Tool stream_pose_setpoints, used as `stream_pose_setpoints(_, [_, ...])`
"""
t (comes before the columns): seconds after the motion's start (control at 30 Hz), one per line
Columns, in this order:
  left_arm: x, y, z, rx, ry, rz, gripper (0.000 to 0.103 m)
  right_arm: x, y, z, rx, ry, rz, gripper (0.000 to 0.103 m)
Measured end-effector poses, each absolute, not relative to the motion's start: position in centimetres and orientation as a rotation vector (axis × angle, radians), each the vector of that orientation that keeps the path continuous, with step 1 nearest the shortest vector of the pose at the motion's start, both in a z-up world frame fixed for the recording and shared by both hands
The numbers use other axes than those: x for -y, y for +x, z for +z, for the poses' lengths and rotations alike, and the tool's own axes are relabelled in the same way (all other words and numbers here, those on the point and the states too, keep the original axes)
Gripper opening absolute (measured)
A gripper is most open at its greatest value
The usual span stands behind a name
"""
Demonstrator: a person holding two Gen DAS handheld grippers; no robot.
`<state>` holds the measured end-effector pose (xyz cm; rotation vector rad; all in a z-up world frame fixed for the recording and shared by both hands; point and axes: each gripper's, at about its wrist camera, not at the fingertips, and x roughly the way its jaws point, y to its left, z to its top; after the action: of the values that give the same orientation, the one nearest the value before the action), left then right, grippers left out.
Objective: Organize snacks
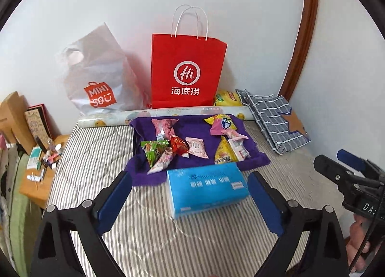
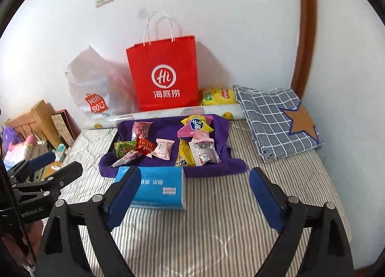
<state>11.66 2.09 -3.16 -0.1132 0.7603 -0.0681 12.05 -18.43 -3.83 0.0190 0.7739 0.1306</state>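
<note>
A purple cloth-lined tray (image 1: 209, 132) (image 2: 166, 130) lies on the striped bed. It holds two clusters of wrapped snacks: a left cluster (image 1: 168, 147) (image 2: 142, 147) and a right cluster (image 1: 228, 142) (image 2: 197, 142). A blue tissue pack (image 1: 207, 187) (image 2: 156, 187) rests in front of the tray. My left gripper (image 1: 190, 174) is open; the tissue pack shows between its fingers, untouched. My right gripper (image 2: 195, 169) is open over bare bedding, to the right of the pack. Neither holds anything.
A red paper bag (image 1: 187, 69) and a white Miniso bag (image 1: 101, 79) lean on the wall behind the tray. A patterned roll (image 1: 168, 114), a yellow chip bag (image 1: 226, 100) and folded checked cloth (image 1: 272, 120) lie nearby. A cluttered bedside table (image 1: 36, 180) stands left.
</note>
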Motion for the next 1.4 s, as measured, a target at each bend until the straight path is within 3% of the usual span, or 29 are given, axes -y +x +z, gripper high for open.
stream_pose_setpoints(0.2, [-1.1, 7.7, -2.4, -0.716, -0.108, -0.052, 0.099, 19.3, 8.6, -3.9, -0.739, 0.002, 0.109, 0.103])
stream_pose_setpoints(0.57, [0.7, 3.4, -2.0, -0.687, -0.073, -0.036, 0.099, 19.3, 3.5, -3.4, -0.701, -0.042, 0.110, 0.103])
stream_pose_setpoints(1.4, [-0.4, 2.4, -2.0, -0.689, -0.088, -0.016, 0.099, 18.8, 1.8, -2.5, -0.664, -0.042, 0.117, 0.103])
